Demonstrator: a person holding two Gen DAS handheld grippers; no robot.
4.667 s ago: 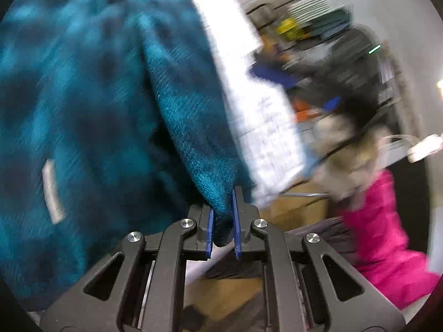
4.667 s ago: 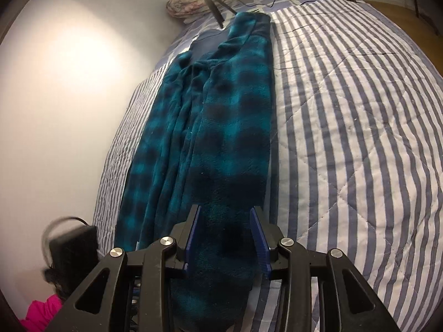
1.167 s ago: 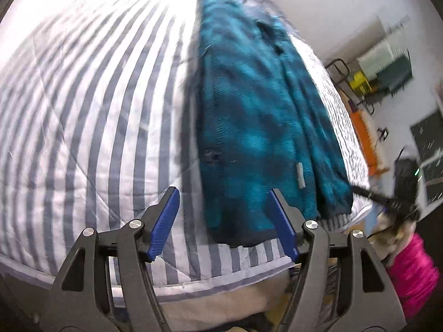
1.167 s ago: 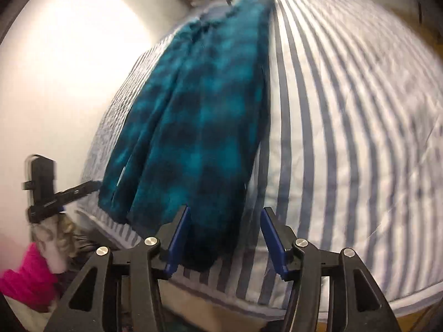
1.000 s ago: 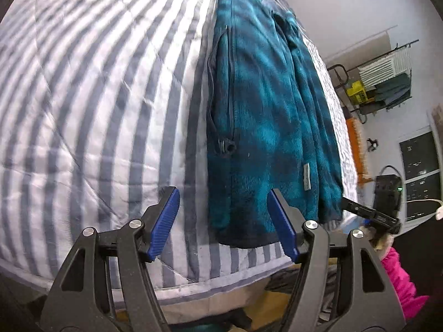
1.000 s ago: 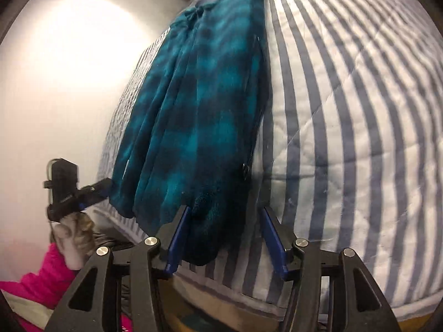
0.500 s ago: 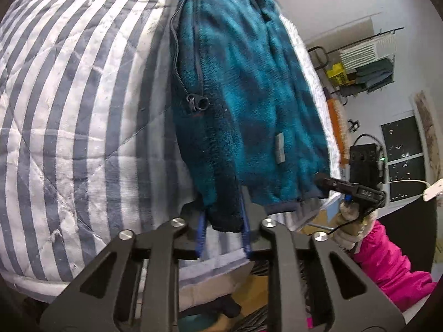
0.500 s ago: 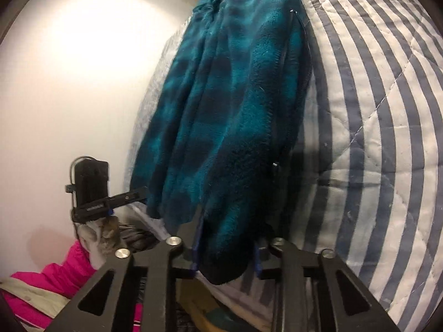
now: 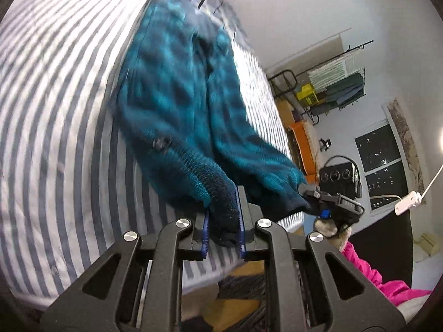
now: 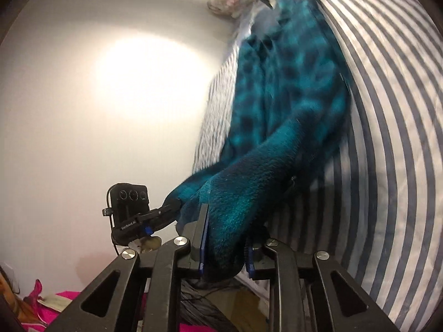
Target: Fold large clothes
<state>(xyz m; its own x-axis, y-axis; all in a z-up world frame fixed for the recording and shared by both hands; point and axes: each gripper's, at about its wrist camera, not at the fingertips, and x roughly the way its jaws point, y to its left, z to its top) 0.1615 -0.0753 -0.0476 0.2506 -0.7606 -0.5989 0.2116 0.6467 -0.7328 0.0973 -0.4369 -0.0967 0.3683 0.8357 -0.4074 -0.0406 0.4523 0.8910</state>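
Between my left gripper's (image 9: 223,222) blue pads sat the near hem corner of the teal-and-black plaid fleece jacket (image 9: 177,102); those jaws had just been closing from wide and were now narrow, pinching the thick pile. Beyond my fingertips the jacket ran long and narrow up the blue-and-white striped quilt (image 9: 55,127), its near end rising off the cover where a moment before it lay flat. To the right, my right gripper (image 10: 225,251) had likewise just closed on the other hem corner. With both corners caught, I judged the end-over-end fold toward the collar was beginning.
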